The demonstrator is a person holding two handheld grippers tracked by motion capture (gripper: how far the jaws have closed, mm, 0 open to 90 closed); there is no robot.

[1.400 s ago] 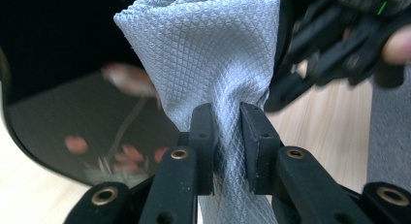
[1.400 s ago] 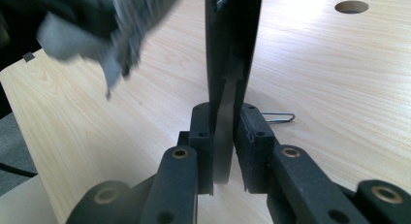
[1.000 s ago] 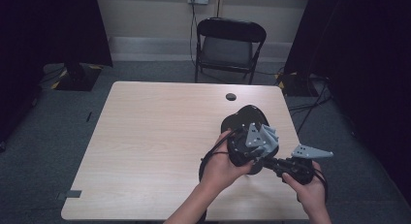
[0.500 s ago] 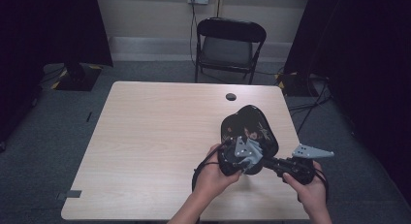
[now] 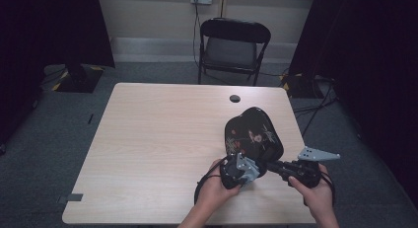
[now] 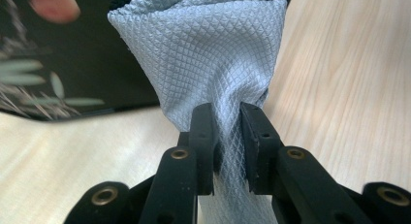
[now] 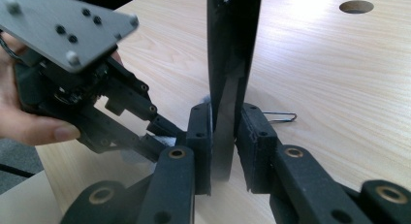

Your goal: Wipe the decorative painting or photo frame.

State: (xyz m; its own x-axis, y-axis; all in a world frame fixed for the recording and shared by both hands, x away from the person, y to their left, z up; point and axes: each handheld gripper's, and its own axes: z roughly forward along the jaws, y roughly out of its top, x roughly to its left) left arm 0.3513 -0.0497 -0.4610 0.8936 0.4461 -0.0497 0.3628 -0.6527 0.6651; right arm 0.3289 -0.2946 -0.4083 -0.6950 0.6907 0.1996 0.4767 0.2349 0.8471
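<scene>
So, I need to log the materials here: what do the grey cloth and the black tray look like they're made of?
The grey cloth looks like microfibre, matt, with a fine diamond weave; the left gripper pinches it. The black tray looks lacquered, wood or plastic I cannot tell: glossy, with painted leaves and flowers. The right gripper clamps its thin rim.

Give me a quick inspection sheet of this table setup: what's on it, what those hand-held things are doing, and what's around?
Surface: pale wood table, with a round hole near the far edge.
Job's things: black lacquered tray with a floral pattern; grey waffle-weave cloth at its near edge.
Clutter: a small wire clip lying on the wood beside the tray.
Grippers: left tool shut on the cloth; right tool shut on the tray's edge.
Cables: one loops from the left tool; others trail across the floor at right.
Surroundings: black folding chair, grey carpet, dark curtains.
</scene>
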